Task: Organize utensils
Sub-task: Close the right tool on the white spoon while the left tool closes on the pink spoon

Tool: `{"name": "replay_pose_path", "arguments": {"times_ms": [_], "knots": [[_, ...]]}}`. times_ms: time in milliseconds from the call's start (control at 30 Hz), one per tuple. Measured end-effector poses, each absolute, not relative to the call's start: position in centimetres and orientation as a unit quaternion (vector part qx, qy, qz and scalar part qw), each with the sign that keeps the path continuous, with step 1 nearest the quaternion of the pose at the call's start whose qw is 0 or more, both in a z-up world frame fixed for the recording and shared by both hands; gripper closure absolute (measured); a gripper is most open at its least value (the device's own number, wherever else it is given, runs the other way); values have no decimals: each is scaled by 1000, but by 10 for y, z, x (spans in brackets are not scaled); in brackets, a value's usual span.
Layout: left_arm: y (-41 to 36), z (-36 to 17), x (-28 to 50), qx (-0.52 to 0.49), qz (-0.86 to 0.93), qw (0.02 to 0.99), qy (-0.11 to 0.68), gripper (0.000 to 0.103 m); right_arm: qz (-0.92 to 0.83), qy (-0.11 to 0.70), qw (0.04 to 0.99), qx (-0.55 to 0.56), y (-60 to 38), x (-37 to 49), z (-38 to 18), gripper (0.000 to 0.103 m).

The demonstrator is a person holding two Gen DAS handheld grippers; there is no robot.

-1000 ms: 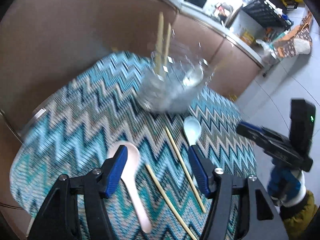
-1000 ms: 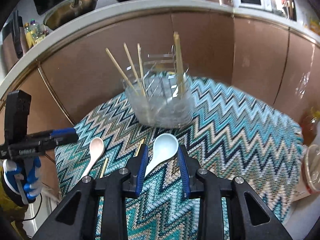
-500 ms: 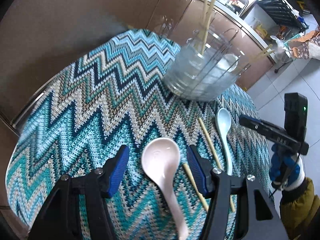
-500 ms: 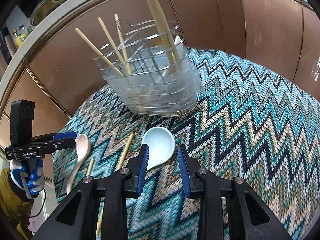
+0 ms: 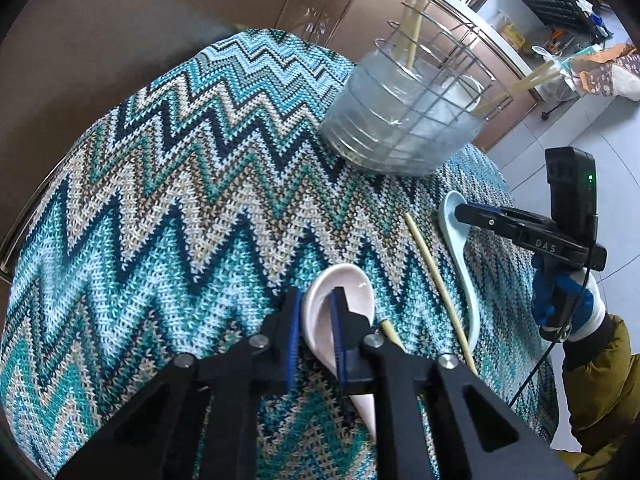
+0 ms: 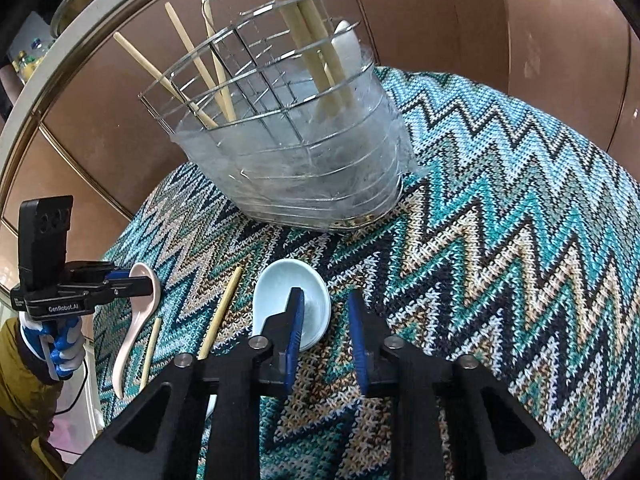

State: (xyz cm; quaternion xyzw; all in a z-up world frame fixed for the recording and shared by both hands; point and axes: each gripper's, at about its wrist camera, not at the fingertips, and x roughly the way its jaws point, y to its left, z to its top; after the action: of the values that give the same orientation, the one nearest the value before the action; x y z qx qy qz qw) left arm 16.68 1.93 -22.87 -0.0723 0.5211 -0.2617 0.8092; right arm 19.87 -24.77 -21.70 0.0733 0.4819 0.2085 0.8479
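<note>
A pink ceramic spoon point(image 5: 352, 292) lies on the zigzag cloth. My left gripper point(image 5: 316, 312) has narrowed onto the left rim of its bowl, one pad inside and one outside. A pale blue spoon point(image 6: 280, 292) lies to its right, also in the left wrist view point(image 5: 456, 232). My right gripper point(image 6: 326, 320) is open low over that spoon's bowl, its left pad inside the bowl. Two loose chopsticks point(image 5: 436, 280) lie between the spoons. A wire utensil basket point(image 6: 288, 152) with a clear liner holds several chopsticks and a white spoon.
The round table carries a teal zigzag knitted cloth point(image 5: 168, 200). Brown cabinet fronts point(image 6: 540, 48) curve close behind the table. A kitchen counter with shelves and tiled floor lie beyond point(image 5: 560, 8).
Both grippers dropped toward the table and came closer to the basket. My left gripper narrowed from wide open onto the pink spoon's bowl rim. My right gripper shifted right across the blue spoon.
</note>
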Motion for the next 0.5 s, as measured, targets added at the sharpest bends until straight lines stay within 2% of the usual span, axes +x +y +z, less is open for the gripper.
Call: {"name": "replay_pose_path", "arguments": {"times_ms": [33, 167, 500], "knots": [[20, -229, 167, -72, -261, 809, 521, 93, 207, 484, 847, 68, -246, 200, -218, 93], [21, -228, 169, -70, -257, 811, 522, 94, 202, 482, 851, 58, -241, 201, -220, 97], [18, -210, 155, -63, -249, 826, 502, 95, 171, 451, 875, 36, -249, 177, -198, 98]]}}
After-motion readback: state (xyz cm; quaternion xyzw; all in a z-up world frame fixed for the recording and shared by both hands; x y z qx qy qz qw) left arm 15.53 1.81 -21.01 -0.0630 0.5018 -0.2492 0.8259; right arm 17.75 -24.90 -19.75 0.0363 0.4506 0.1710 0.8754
